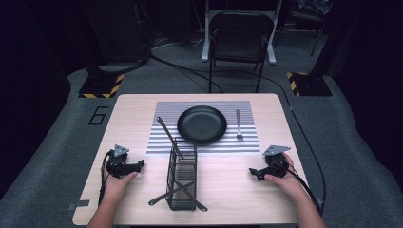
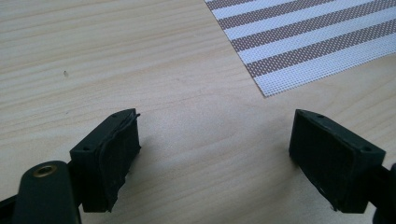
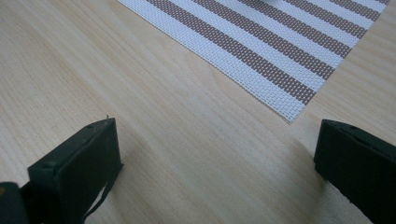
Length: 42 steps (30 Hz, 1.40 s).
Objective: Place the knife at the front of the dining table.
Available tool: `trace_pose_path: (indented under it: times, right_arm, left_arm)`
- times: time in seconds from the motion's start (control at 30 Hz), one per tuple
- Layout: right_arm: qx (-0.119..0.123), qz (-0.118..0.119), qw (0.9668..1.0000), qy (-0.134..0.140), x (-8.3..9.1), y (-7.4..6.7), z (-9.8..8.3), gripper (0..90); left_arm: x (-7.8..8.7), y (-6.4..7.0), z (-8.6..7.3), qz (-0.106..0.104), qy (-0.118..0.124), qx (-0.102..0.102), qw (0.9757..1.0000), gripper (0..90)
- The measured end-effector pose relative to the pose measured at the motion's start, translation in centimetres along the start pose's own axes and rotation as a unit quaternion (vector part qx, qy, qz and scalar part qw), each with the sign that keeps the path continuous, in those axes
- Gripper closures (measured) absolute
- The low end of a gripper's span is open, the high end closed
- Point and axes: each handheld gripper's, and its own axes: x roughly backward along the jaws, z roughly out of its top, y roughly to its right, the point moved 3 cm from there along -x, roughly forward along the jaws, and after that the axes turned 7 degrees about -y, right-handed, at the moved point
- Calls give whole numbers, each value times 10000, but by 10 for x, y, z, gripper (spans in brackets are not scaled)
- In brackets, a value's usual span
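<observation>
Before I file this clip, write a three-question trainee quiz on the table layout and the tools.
1. True or false: the fork lies on the striped placemat, beside the black plate.
2. The left tool is: A) shut on a utensil, B) open over bare table, C) inside the wire caddy.
3. Fill in: the right tool is ____, with nothing between its jaws.

Key: 1 true; 2 B; 3 open.
</observation>
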Motion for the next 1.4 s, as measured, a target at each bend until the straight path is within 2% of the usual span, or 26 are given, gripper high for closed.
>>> trace_pose_path:
  times: [0.43, 0.47, 0.5, 0.6, 0.73, 0.87, 0.93, 1.0, 1.03, 1.13, 1.23, 1.4]
  right_arm:
    - [-1, 0, 10000, -1, 0, 0, 0, 0]
    - [-2, -1, 10000, -1, 0, 0, 0, 0]
    - [-2, -1, 10000, -2, 0, 0, 0, 0]
    - [-1, 0, 10000, -3, 0, 0, 0, 0]
    - [-2, 0, 10000, -1, 0, 0, 0, 0]
    - [-3, -1, 10000, 0, 0, 0, 0, 0]
    - [-4, -1, 10000, -1, 0, 0, 0, 0]
    - [-4, 0, 10000, -1, 0, 0, 0, 0]
    - [-4, -1, 10000, -1, 0, 0, 0, 0]
    - [-4, 0, 10000, -1, 0, 0, 0, 0]
    - [-5, -1, 10000, -2, 0, 0, 0, 0]
    - [1, -1, 10000, -2, 0, 0, 0, 0]
  left_arm:
    - [1, -1, 0, 2, 8, 3, 10000, 180]
    - [2, -1, -1, -24, -20, -24, 10000, 192]
    - [1, 0, -1, -24, 54, -8, 10000, 203]
    - [2, -1, -1, -50, 106, -24, 9999, 290]
    - [3, -1, -1, -62, 112, -38, 9999, 316]
    - [4, 0, -1, -160, 95, -47, 9998, 348]
    - [5, 0, 0, -341, 105, 42, 9994, 367]
    - [9, 1, 2, -413, 105, 66, 9991, 399]
    - [14, 3, 6, -514, 85, 108, 9986, 400]
    - [22, 6, 11, -514, 179, 46, 9985, 407]
    - [38, 12, 25, -538, 425, 6, 9976, 409]
    - [48, 19, 36, -601, 479, -20, 9970, 437]
